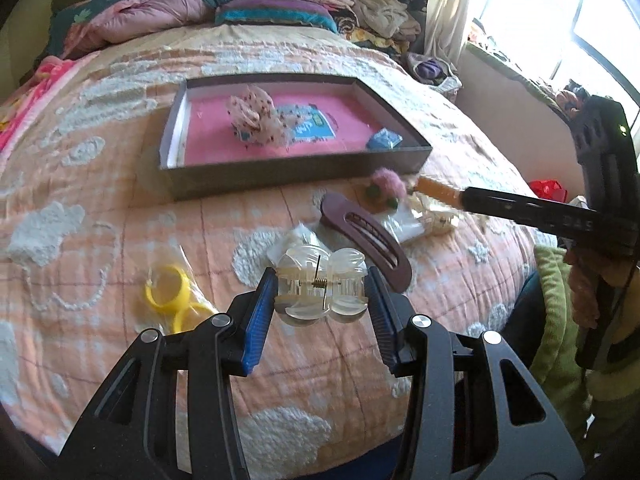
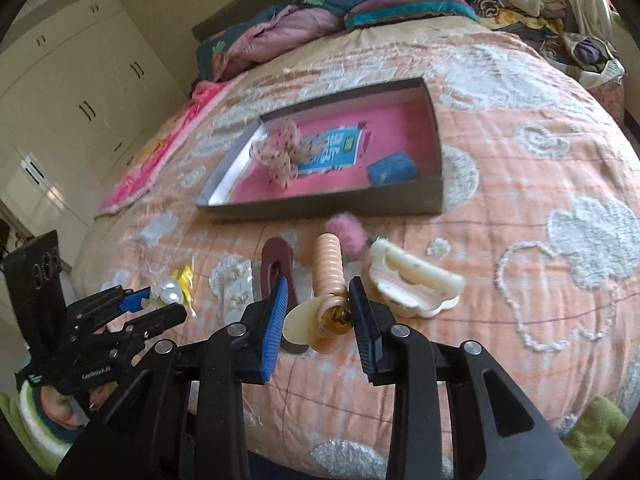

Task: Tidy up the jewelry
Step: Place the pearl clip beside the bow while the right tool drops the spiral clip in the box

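The clear claw clip (image 1: 320,286) sat clamped between the blue pads of the left gripper (image 1: 320,300), lifted off the bed (image 1: 120,220) on the near side of the box (image 1: 296,168). It looked light, hard and glossy, so likely slippery and prone to cracking if squeezed hard; the hold across its two rounded shells, either side of the spring hinge, seemed the sensible place.

The peach ribbed clip (image 2: 329,268) was held by its amber hinge end in the right gripper (image 2: 320,320), whose narrow jaws pressed on it, its long body pointing toward the box. It too appeared light and stiff, and with so much length beyond the pads it could swing or twist in the grip.

Near the box's front wall lay the rest: a pink pom-pom piece (image 2: 346,232) just in front of it, a maroon snap clip (image 1: 368,236) nearer the grippers, a cream claw clip (image 2: 416,280) beside the peach one, a packet of small studs (image 2: 236,288), and yellow rings (image 1: 172,292) farthest to the left.

Inside the box a dotted fabric bow (image 1: 256,116) rested on a blue card (image 1: 310,126), with a small blue packet (image 1: 384,140) in the near right corner.
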`<state>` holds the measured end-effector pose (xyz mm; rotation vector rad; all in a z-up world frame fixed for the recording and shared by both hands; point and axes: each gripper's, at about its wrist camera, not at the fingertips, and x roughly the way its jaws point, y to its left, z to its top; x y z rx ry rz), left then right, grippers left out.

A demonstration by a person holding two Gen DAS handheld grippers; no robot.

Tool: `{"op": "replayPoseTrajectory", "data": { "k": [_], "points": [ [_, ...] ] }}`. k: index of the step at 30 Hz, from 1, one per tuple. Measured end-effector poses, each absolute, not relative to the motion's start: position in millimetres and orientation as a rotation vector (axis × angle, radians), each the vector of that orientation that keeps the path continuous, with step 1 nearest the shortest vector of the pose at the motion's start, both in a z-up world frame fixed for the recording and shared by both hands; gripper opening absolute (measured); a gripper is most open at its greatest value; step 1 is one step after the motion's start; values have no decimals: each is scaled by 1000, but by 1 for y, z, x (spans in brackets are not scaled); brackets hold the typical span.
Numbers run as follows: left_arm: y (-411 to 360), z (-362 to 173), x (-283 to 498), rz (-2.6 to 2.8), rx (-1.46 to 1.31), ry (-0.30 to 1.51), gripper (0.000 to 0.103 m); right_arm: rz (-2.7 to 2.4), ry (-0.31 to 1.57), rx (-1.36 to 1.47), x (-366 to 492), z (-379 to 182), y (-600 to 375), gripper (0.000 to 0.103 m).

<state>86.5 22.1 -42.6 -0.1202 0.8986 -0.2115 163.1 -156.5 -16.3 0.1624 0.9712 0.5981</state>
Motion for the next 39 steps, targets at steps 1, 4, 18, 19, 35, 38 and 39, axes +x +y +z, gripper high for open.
{"op": "replayPoseTrajectory", "data": {
  "k": [1, 4, 18, 19, 35, 38, 39],
  "points": [
    [24, -40, 88, -206, -123, 895, 36, 595, 960, 167, 163, -11, -160, 30],
    [30, -30, 94, -191, -126, 878, 37, 598, 931, 177, 164, 3, -165, 30],
    [70, 16, 148, -115, -139, 797, 37, 640, 785, 146, 187, 70, -154, 30],
    [72, 19, 152, -111, -138, 792, 37, 640, 772, 145, 191, 75, -153, 30],
    [76, 16, 207, -100, -150, 807, 37, 601, 701, 125, 247, 101, -134, 30],
    [73, 6, 216, -100, -141, 827, 37, 580, 718, 118, 259, 93, -133, 30],
    [71, 2, 219, -97, -137, 836, 37, 576, 724, 117, 263, 90, -133, 30]
  ]
}}
